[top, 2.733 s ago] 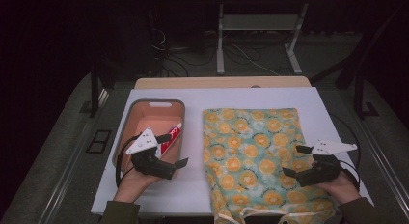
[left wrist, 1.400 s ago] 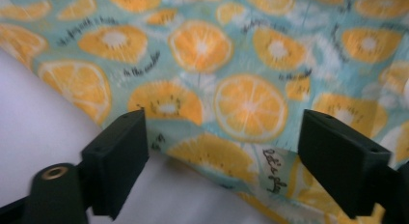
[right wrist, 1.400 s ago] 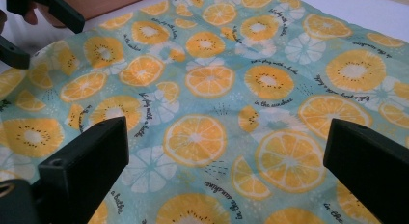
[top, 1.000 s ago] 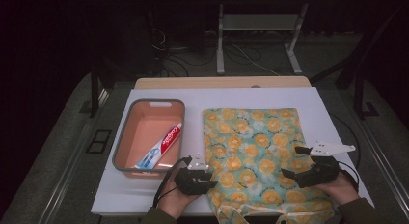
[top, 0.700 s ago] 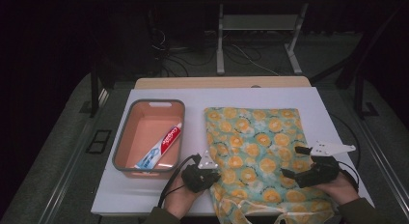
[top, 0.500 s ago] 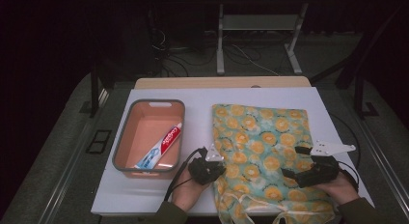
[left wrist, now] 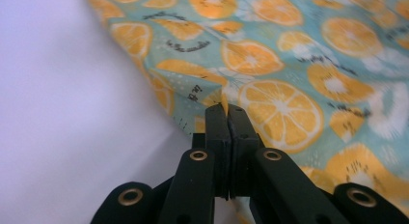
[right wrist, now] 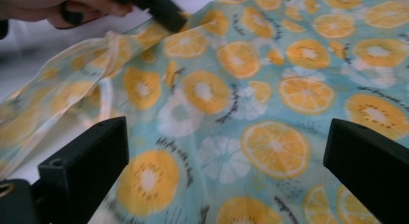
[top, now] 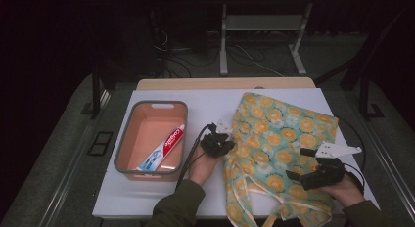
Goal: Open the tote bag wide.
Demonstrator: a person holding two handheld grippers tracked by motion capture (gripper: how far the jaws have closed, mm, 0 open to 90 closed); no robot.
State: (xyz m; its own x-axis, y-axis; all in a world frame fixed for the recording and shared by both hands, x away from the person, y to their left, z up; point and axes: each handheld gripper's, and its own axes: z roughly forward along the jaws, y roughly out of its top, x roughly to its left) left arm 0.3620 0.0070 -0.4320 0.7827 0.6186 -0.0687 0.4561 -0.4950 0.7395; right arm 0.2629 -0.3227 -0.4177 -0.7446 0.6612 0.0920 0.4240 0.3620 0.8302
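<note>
A teal cloth bag (top: 281,134) printed with orange slices lies rumpled on the white table, its handles trailing toward the front edge. My left gripper (top: 221,140) is shut on the bag's left edge and holds that edge up off the table. In the left gripper view the jaws (left wrist: 224,112) are pressed together on a fold of the cloth (left wrist: 289,64). My right gripper (top: 298,164) hovers wide open over the bag's right front part. The printed cloth (right wrist: 251,89) spreads between its two jaws (right wrist: 226,151), which hold nothing.
An orange basin (top: 151,104) with a grey rim stands at the table's left, with a toothpaste tube (top: 163,148) lying in it. Bare white table (top: 210,102) lies between basin and bag. In the right gripper view the person's other hand (right wrist: 72,9) shows at upper left.
My left gripper went from the basin to the bag's left edge, shut on it and drew it up and rightward, skewing the cloth. The right gripper stayed put.
</note>
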